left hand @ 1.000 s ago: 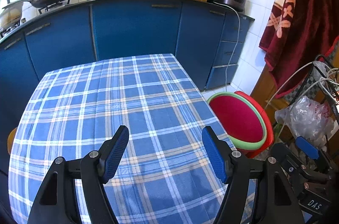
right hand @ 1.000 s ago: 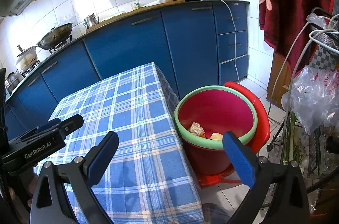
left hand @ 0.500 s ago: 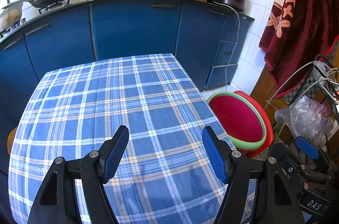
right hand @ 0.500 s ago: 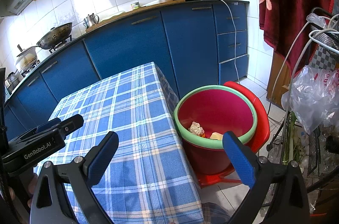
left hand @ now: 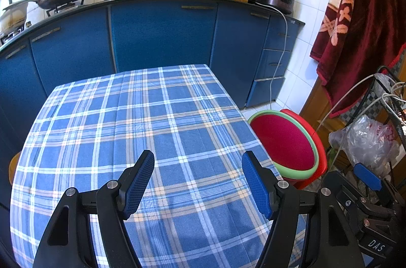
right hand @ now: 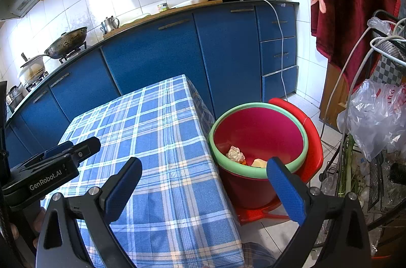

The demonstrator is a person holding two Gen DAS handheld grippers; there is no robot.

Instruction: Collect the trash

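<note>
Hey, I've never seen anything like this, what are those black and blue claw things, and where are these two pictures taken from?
They are two hand-held grippers that a person carries, one per hand, each with a wide-angle camera looking along its fingers. One picture comes from the left gripper, the other from the right gripper. Both are open and hold nothing. The left one hangs over a table with a blue checked tablecloth, with no trash visible on it. Beside the table stands a red bin with a green rim; inside lie a crumpled paper wad and a yellowish scrap.
</note>
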